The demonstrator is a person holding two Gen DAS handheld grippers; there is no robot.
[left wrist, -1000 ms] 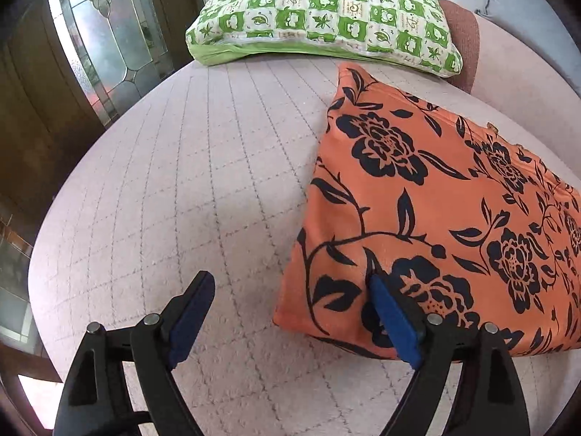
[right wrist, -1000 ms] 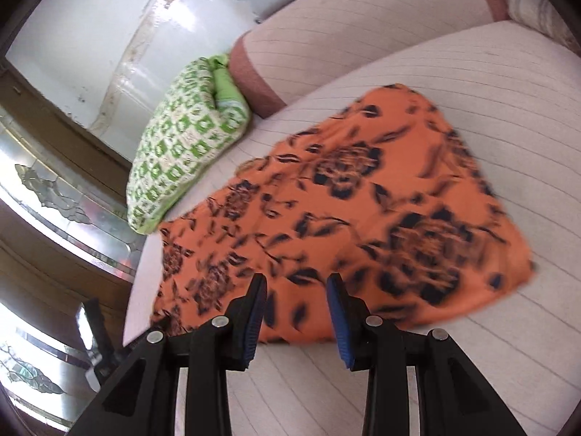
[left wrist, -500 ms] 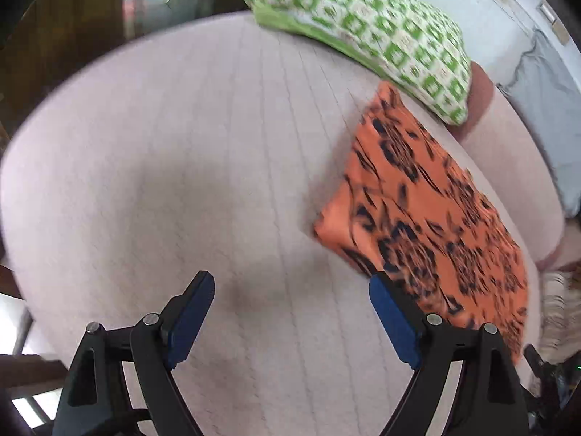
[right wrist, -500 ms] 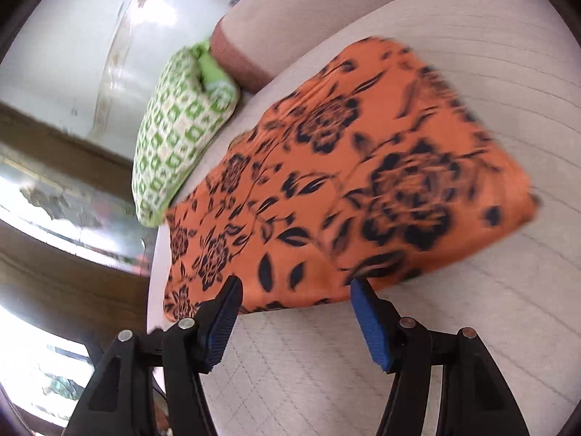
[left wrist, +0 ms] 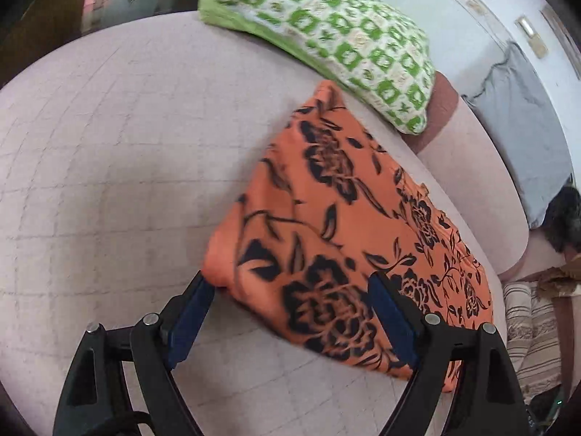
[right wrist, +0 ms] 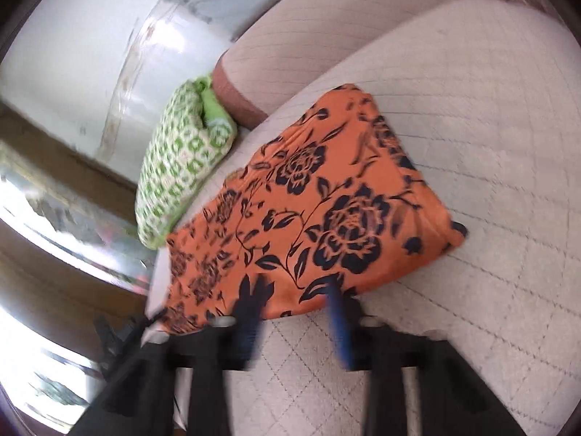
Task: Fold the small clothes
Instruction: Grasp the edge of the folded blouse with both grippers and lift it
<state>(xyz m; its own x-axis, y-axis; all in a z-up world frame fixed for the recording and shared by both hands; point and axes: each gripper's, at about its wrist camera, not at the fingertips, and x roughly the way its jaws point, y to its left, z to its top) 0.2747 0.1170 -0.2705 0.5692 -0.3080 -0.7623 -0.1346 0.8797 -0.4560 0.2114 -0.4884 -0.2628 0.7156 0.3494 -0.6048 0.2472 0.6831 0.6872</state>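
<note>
The folded garment (left wrist: pixel 337 225) is coloured orange and printed with black roses and leaves. The pillow (left wrist: pixel 337 32) is patterned in green and cream squares. The sofa seat (left wrist: pixel 120 152) is covered in pale pinkish fabric, quilted with what seems a faint grid. Blue pads are borne on black fingers (left wrist: pixel 189 316).

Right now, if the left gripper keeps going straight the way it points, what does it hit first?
Most likely the orange floral garment: its near corner already lies between the open fingers of the left gripper, on the quilted cushion. Depth is hard to judge.
</note>
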